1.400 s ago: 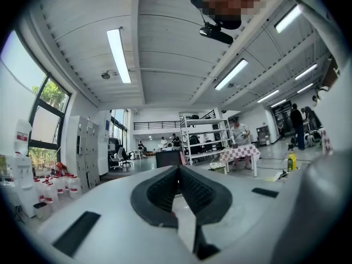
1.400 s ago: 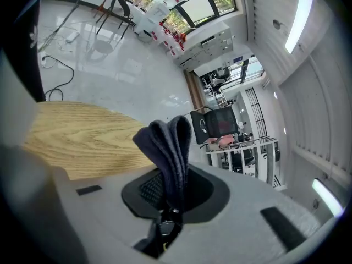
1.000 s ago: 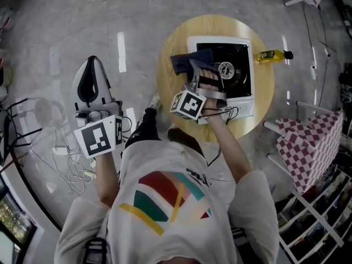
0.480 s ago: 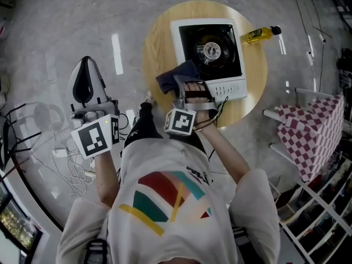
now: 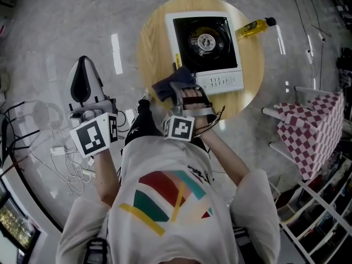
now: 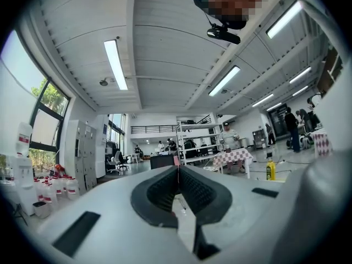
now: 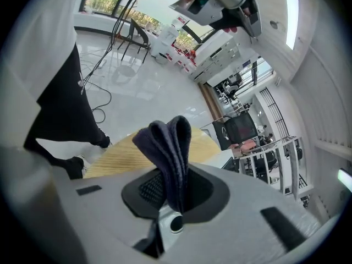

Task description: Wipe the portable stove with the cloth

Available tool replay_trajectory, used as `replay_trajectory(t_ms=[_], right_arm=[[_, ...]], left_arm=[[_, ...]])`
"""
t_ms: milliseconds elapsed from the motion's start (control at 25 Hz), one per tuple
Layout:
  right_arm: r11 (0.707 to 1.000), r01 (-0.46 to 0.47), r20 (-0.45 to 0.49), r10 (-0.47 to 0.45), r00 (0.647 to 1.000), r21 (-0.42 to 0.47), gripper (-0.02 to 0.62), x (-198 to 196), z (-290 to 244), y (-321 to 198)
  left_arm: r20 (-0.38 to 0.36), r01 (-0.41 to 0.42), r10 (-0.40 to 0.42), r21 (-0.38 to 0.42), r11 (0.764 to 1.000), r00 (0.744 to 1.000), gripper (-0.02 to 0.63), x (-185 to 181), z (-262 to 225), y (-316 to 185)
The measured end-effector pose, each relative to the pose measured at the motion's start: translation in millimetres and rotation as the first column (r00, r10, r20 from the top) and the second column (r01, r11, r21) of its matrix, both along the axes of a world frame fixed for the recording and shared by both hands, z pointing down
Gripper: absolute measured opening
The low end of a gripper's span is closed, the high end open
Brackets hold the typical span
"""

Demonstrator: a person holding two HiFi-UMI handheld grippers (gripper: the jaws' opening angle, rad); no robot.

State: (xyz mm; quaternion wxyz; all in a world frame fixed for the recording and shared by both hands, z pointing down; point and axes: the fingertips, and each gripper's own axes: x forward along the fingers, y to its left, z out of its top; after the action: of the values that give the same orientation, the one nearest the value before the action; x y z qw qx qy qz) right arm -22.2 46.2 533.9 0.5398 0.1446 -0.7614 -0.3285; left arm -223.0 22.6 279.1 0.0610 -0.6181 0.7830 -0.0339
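Observation:
The portable stove (image 5: 204, 43), white with a black top and a round burner, sits on the round wooden table (image 5: 151, 43). My right gripper (image 5: 179, 87) is shut on the dark blue cloth (image 5: 164, 88), just off the stove's near-left corner, over the table's near edge. In the right gripper view the cloth (image 7: 168, 147) stands up folded from between the pads of the right gripper (image 7: 176, 186), with the table (image 7: 118, 153) behind it. My left gripper (image 5: 87, 76) is held out to the left over the floor, jaws shut with nothing in them, and its view shows the left gripper (image 6: 177, 183) pointing at the ceiling.
A yellow bottle (image 5: 254, 27) lies at the table's far right edge. A checkered table (image 5: 308, 136) stands to the right, and white cables (image 5: 66, 164) lie on the floor at left. A person's legs in dark trousers (image 7: 60, 114) are near the table.
My right gripper has drawn the cloth off the stove top, back to the table's near edge beside the stove's corner. The left gripper has stayed where it was.

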Motion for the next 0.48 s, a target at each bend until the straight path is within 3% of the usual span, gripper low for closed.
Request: replay_trajectory(t_ms=[200,480], right_arm=[[1.0,0.008,0.027,-0.009,1.0,0.013,0.032,-1.0,-14.3,0.5],[0.984,-0.007,0.085,-0.008,0.996,0.18,0.033,-22.7,-87.5,-61.7]], left_arm=[[-0.004,-0.018,0.018,0.007,1.0,1.0,0.006,6.3,-2.4,-6.3],[-0.037,-0.05,0.051,0.024,0.998,0.998,0.006,-3.1,-1.4,-41.2]])
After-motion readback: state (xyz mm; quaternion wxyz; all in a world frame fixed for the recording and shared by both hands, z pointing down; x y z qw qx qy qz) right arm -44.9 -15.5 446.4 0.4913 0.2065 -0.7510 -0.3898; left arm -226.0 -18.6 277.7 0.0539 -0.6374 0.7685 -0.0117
